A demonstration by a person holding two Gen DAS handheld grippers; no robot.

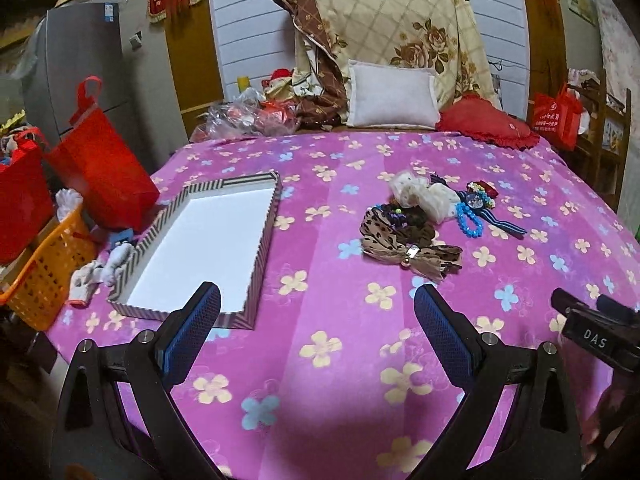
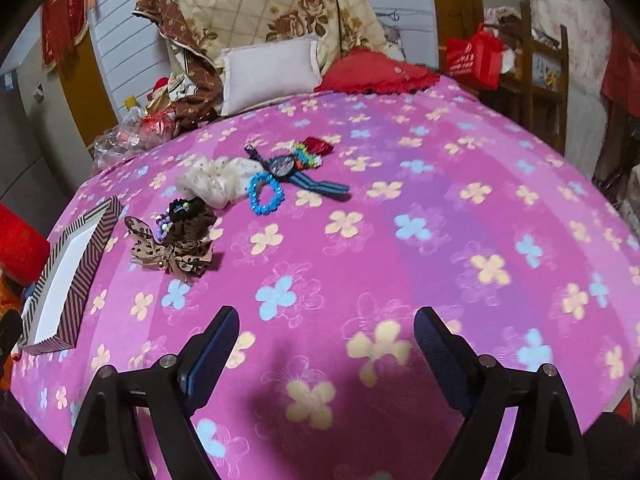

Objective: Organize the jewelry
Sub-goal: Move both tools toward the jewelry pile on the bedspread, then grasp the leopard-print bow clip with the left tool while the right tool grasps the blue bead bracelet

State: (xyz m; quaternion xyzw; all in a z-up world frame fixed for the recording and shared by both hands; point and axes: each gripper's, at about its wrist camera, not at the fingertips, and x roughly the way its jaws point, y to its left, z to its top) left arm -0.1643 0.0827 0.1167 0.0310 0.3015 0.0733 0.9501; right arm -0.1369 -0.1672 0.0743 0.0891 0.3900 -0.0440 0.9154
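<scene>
A striped shallow box [image 1: 208,240] with a white bare floor lies on the pink flowered bedspread [image 1: 340,360], left of a pile of accessories. The pile holds a leopard-print bow [image 1: 408,248], a cream scrunchie [image 1: 424,194], a blue bead bracelet [image 1: 468,220] and a watch with a striped strap [image 1: 480,202]. My left gripper [image 1: 318,304] is open and empty, near the box's front corner. My right gripper [image 2: 326,328] is open and empty over the bedspread [image 2: 440,220], well short of the bow [image 2: 172,252], bracelet [image 2: 264,194] and box [image 2: 68,280]. The right gripper's body shows in the left wrist view [image 1: 596,332].
An orange basket [image 1: 44,280] and red bags [image 1: 100,172] stand off the bed's left side. A white pillow [image 1: 390,96], a red cushion [image 1: 488,124] and a floral quilt [image 1: 396,20] lie at the head. A wooden rack with a red bag [image 1: 560,116] stands at the right.
</scene>
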